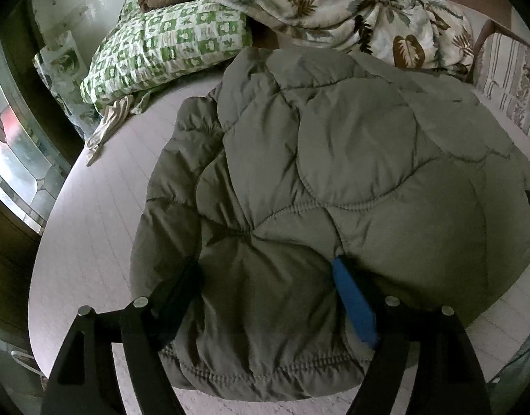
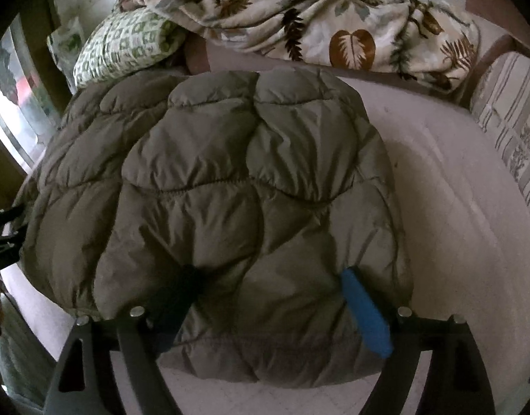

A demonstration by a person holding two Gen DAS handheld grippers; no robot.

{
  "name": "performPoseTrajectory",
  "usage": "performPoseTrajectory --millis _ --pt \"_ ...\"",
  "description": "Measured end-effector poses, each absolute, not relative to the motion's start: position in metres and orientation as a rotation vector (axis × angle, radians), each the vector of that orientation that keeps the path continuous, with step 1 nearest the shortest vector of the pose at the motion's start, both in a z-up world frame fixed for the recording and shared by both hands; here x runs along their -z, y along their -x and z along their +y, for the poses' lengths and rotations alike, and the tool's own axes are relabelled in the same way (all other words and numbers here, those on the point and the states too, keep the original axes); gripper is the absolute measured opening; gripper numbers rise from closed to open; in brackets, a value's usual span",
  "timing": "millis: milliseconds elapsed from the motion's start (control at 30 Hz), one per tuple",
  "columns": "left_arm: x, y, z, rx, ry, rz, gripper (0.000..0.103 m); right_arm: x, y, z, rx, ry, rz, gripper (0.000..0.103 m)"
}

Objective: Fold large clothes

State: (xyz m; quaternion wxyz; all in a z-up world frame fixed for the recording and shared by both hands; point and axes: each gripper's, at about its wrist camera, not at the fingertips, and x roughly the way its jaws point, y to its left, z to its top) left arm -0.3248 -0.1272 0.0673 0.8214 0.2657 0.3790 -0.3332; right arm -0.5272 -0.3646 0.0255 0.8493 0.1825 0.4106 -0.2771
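I am folding a large olive-grey quilted jacket (image 1: 317,180), which is lying on the bed (image 1: 92,224) as a thick, puffy bundle with its stitched hem at the near edge of the mattress. Judging by the stacked layers visible along its left side in the left wrist view, at least one fold appears to be in place already; no sleeve is hanging loose in either view, though I cannot tell exactly how the sleeves are tucked. The bundle is looking uneven and bulging, so I am judging that flattening and at least one further fold are remaining. My left hand-held gripper (image 1: 265,269) is straddling the near left part of the hem with its fingers spread wide and the padding bulging between them; I cannot tell whether it is pinching the fabric or merely pressing on it. My right hand-held gripper (image 2: 272,276) is doing the same at the near right part, equally wide, its hold equally uncertain. Beyond the jacket, a green checked pillow (image 1: 164,48) is sitting at the far left of the bed, and a crumpled leaf-print blanket (image 2: 317,24) is lying across the far side, well apart from the working area. A striped cushion (image 2: 514,121) is showing at the right.
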Motion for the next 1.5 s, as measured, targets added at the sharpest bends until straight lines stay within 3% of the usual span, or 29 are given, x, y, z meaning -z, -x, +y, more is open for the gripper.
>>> performPoseTrajectory --millis 400,600,767,933,1333,1500 --pt "-0.113 0.319 -0.147 0.732 -0.517 0.751 0.080 -0.073 0.509 -0.361 0.545 -0.420 0.786 0.088" --pt "-0.092 0.297 -0.214 0.706 -0.647 0.774 0.081 -0.078 0.454 -0.379 0.515 -0.433 0.811 0.088" --pt "-0.058 0.262 -0.242 0.658 -0.695 0.953 0.097 -0.044 0.416 -0.410 0.575 -0.442 0.975 0.090" --pt "-0.051 0.241 -0.251 0.644 -0.692 1.008 0.102 -0.031 0.403 -0.435 0.586 -0.491 1.014 0.099" --pt "-0.098 0.280 -0.175 0.752 -0.536 0.880 0.101 -0.077 0.450 -0.387 0.528 -0.458 0.857 0.099" --pt "-0.086 0.298 -0.146 0.718 -0.570 0.849 0.101 -0.079 0.476 -0.340 0.457 -0.408 0.851 0.099"
